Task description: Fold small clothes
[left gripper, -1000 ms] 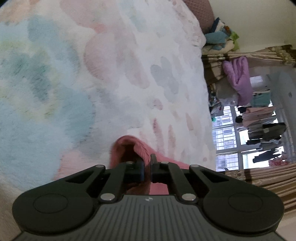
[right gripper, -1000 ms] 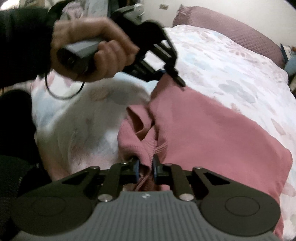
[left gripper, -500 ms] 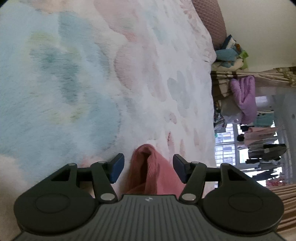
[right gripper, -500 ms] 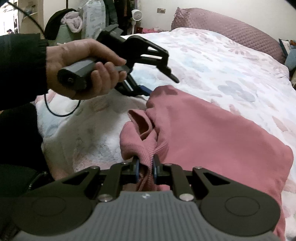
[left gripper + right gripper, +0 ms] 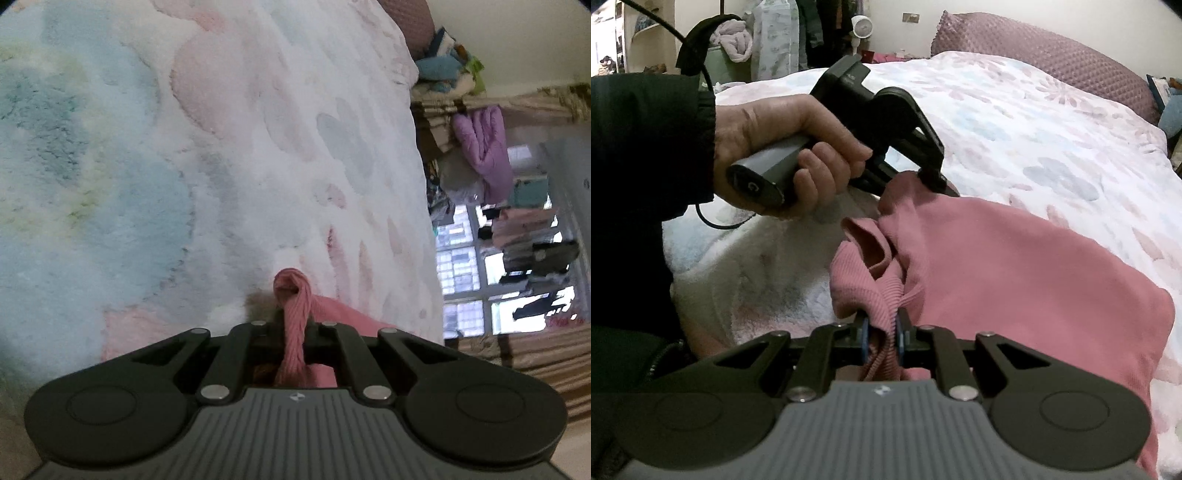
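A pink ribbed garment [image 5: 1015, 280] lies spread on the bed, its near edge bunched up. My right gripper [image 5: 881, 334] is shut on that bunched ribbed hem at the bottom of the right wrist view. My left gripper [image 5: 293, 326] is shut on a twisted pink fold of the same garment [image 5: 293, 306], which pokes out past the fingertips. In the right wrist view the left gripper [image 5: 932, 182] pinches the garment's far corner, held by a hand [image 5: 783, 147] in a dark sleeve.
The fluffy pastel floral blanket [image 5: 1034, 122] covers the bed, with a purple pillow [image 5: 1052, 55] at its head. Beyond the bed edge in the left wrist view are curtains, a window [image 5: 498, 269] and hanging clothes. A cable trails from the left gripper.
The left gripper let go of the pink corner, opened wide, dropped a little and closed again on a fold of the garment. The right gripper kept its grip and stayed put.
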`<state>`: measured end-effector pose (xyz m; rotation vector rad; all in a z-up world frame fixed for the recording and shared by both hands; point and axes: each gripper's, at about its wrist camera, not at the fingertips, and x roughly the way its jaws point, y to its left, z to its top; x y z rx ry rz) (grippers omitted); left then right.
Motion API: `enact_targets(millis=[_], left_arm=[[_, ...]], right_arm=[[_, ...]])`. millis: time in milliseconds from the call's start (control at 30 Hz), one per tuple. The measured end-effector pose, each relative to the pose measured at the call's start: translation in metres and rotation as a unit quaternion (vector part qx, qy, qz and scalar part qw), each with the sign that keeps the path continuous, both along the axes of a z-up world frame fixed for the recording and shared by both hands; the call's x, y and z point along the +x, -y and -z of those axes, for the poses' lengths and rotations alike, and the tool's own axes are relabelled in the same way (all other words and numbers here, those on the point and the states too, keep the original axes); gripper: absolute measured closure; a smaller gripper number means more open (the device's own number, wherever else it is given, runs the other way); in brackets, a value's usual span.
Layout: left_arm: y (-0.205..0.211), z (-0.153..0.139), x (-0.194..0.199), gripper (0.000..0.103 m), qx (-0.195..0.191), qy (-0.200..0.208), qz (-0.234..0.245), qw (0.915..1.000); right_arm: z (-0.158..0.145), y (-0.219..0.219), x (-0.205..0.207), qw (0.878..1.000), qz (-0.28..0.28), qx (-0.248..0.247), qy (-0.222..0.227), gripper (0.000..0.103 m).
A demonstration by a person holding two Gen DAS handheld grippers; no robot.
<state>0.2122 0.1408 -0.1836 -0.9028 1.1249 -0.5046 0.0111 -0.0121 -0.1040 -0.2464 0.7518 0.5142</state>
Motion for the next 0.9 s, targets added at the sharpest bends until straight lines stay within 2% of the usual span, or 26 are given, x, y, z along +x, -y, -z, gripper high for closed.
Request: enact_targets(millis=[200,400,633,767,833,900], left_arm=[[0.002,-0.025,0.003,0.098,-0.004,0.008,-0.005,1.0000],[0.029,-0.053,0.008,0.098,0.020,0.014,0.010,0.9997],[0.060,-0.075,0.011,0.098,0.040,0.016,0.014,0.9989],[0.073,-0.082,0.013,0.098,0.032,0.010,-0.006,0.9994],[0.084,-0.084,0.014,0.098,0.022,0.003,-0.007,0.9997],[0.101,-0.087,0.016,0.098,0.028,0.004,0.004,0.9996]], right_arm=[[-0.009,0.015,0.000,0.999,0.016,0.033,-0.006,0.094],[-0.024,0.044,0.003,0.994,0.051,0.099,-0.017,0.094],[-0.037,0.073,-0.003,0.985,0.080,0.149,-0.010,0.094],[-0.043,0.107,-0.001,0.971,0.109,0.211,-0.028,0.094],[-0.043,0.129,0.000,0.958,0.129,0.252,-0.042,0.094],[-0.038,0.149,-0.001,0.943,0.149,0.292,-0.056,0.094]])
